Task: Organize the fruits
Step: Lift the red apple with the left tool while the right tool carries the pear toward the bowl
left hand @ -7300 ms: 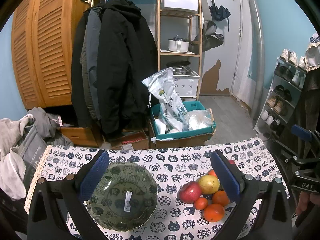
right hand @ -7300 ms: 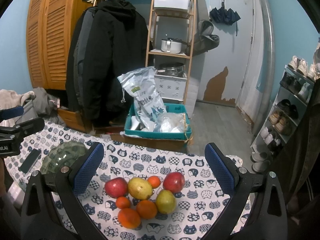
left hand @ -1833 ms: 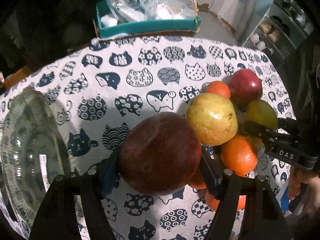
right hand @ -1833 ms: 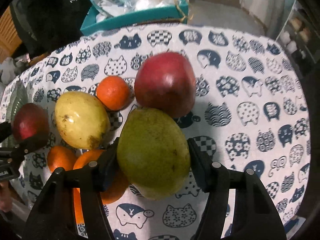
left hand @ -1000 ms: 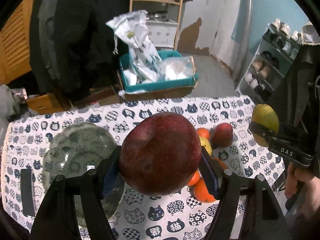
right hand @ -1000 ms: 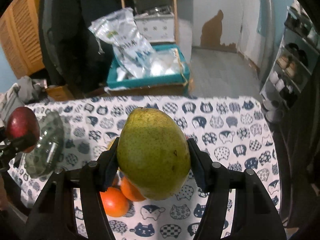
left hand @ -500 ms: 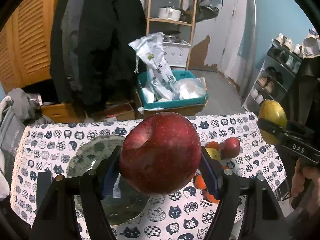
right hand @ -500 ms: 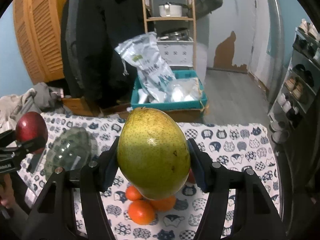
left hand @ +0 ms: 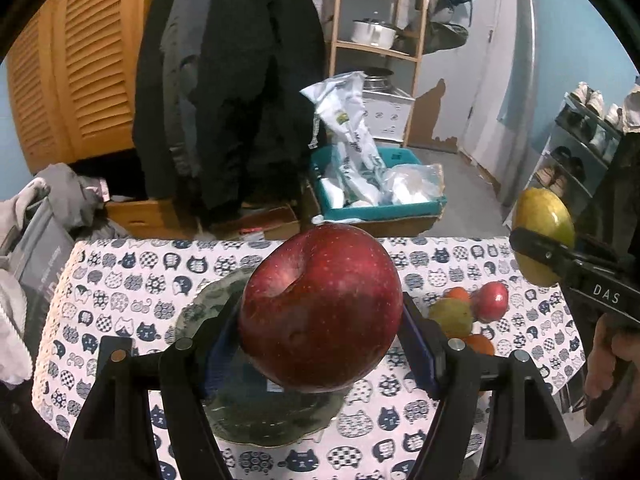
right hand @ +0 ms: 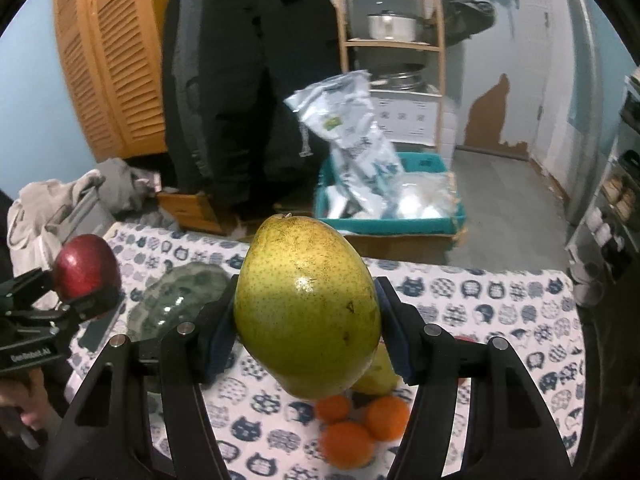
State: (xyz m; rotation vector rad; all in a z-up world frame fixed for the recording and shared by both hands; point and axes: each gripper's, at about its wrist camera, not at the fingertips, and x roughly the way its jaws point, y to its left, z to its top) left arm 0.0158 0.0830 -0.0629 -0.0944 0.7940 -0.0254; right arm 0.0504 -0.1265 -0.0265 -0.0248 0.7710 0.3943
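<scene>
Left tool (left hand: 320, 332) and right tool (right hand: 306, 316) each clamp fruit, raised.

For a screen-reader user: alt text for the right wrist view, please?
The right gripper clamps a green pear above a cat-print tablecloth. At left, the left gripper holds a red apple near a green glass plate; oranges lie below.

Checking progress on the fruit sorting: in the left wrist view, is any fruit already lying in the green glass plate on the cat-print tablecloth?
No: the green glass plate shows no fruit in its visible part, while the dark red apple is clamped above it in the left gripper.
</scene>
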